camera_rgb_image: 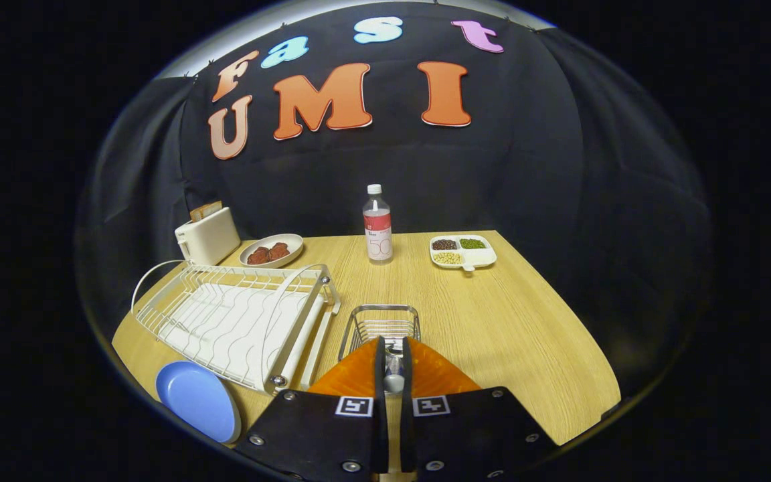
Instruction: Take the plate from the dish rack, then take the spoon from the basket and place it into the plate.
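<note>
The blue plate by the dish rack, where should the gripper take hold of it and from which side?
Probably the blue plate rim nearest the gripper, approached from the fingers' side: it lies flat on the table beside the dish rack. The fingers are nearly closed around something metallic, likely the spoon.

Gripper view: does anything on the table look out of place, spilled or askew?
Nothing looks spilled or damaged. The blue plate lies flat on the table beside the empty dish rack, as the task wants. The gripper is shut on the spoon, just before the wire basket.
</note>
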Tool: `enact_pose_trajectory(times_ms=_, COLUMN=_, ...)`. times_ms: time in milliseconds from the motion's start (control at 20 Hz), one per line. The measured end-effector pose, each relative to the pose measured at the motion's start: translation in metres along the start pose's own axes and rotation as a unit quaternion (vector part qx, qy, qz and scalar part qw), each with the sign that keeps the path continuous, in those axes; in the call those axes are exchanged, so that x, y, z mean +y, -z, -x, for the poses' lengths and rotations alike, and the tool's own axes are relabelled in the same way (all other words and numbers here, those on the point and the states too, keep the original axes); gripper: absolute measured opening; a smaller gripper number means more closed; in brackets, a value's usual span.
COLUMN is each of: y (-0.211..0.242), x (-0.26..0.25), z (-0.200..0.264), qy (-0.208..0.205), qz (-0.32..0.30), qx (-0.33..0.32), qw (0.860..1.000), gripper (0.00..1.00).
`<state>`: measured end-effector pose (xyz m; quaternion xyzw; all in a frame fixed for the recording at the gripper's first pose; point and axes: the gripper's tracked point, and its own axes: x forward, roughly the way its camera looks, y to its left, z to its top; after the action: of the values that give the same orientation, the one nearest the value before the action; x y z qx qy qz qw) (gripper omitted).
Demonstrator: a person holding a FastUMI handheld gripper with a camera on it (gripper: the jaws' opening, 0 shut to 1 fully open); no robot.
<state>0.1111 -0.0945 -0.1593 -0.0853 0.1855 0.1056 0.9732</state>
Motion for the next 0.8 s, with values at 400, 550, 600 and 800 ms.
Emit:
enact_pose_trajectory(times_ms=400, y=-0.019, x=0.009, z=0.016, qy=-0.004, qz=0.011, qx=-0.011, qw=1.000, gripper=0.07)
enact_pose_trajectory(times_ms=550, y=-0.027, x=0.014, z=0.029, qy=0.002, qz=0.016, qx=-0.017, qw=1.000, gripper=0.07)
enact_pose_trajectory(times_ms=600, y=-0.030, x=0.016, z=0.033, qy=0.005, qz=0.018, qx=-0.020, qw=1.000, gripper=0.07)
enact_pose_trajectory(times_ms=800, y=-0.048, x=0.030, z=0.055, qy=0.015, qz=0.016, qx=-0.036, qw=0.999, gripper=0.07)
